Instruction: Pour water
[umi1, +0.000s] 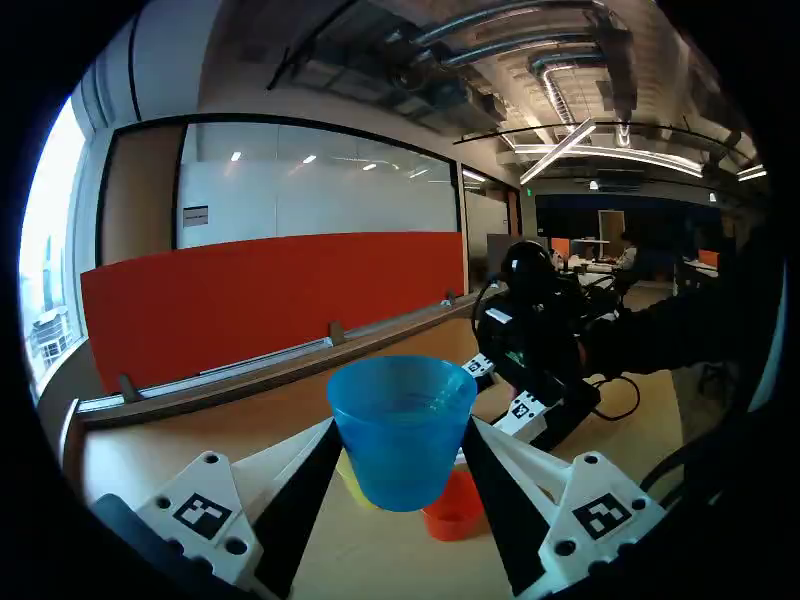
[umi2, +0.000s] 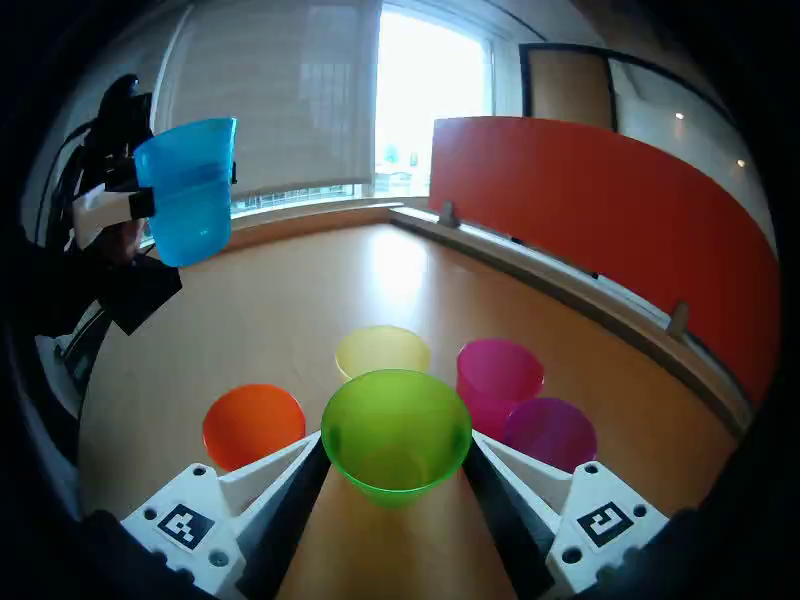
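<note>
Here, in the right gripper view, the left gripper (umi2: 150, 203) has its fingers clamped on the blue cup (umi2: 190, 190), upright and well above the bench (umi2: 300, 290). Rightward stand an orange cup (umi2: 253, 425) and a yellow cup (umi2: 382, 350). Next comes the green cup (umi2: 397, 430), clamped between the right gripper (umi2: 397, 455) fingers, then a pink cup (umi2: 498, 375) and a purple cup (umi2: 550, 432).

Wooden table (umi2: 300, 290) carries orange cup (umi2: 253, 425), yellow cup (umi2: 382, 350), pink cup (umi2: 498, 375), purple cup (umi2: 550, 432)
</note>
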